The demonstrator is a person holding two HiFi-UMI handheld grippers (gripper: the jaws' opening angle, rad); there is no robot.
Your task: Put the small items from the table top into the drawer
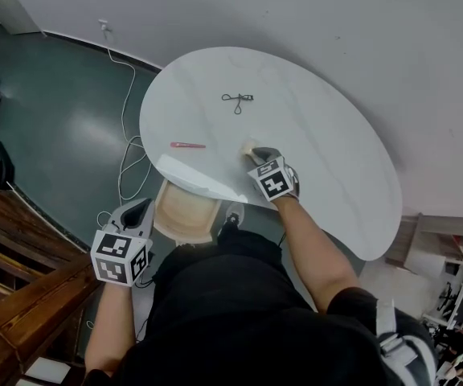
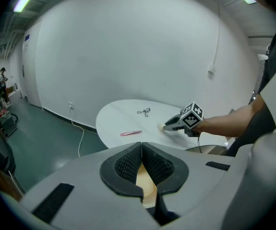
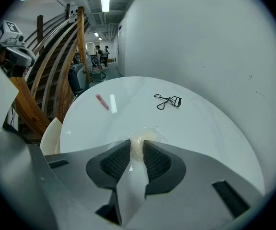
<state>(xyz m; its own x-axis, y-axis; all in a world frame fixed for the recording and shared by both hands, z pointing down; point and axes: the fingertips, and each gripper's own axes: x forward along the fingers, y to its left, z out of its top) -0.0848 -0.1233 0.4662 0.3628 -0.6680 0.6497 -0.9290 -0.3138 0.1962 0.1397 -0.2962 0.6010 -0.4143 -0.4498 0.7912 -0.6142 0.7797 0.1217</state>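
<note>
Nearest the person, the left gripper (image 2: 141, 146) hangs just beside the drawer (image 1: 185, 214), on the drawer's left as the head view shows it. Its fingers (image 2: 126, 164) are closed on each other with nothing between them; only the drawer's wood shows through the slit below the pads. The drawer stands pulled out from under the near edge of the bench (image 1: 328, 159), and its pale wooden floor looks bare.

Just beyond the drawer and a little to its right, the right gripper (image 3: 137, 152) points down at the bench top. Its fingers (image 3: 114, 162) grip a packet (image 3: 144, 138), a cream lump in clear wrap. The pads touch it on both sides while it rests on the bench, close to the edge above the drawer.

Farther from the drawer and slightly left lies a pink stick (image 1: 187, 145), apart from everything else. Well beyond the drawer, toward the far side of the bench, sits a black curler (image 1: 238, 99).

The step in hand appears to be picking up the packet, the first of three items to go in. The next move likely calls for a firm hold on the slippery wrap, a lift clear of the bench edge, then a short carry back and down over the open drawer before release. The stick and curler would remain.
</note>
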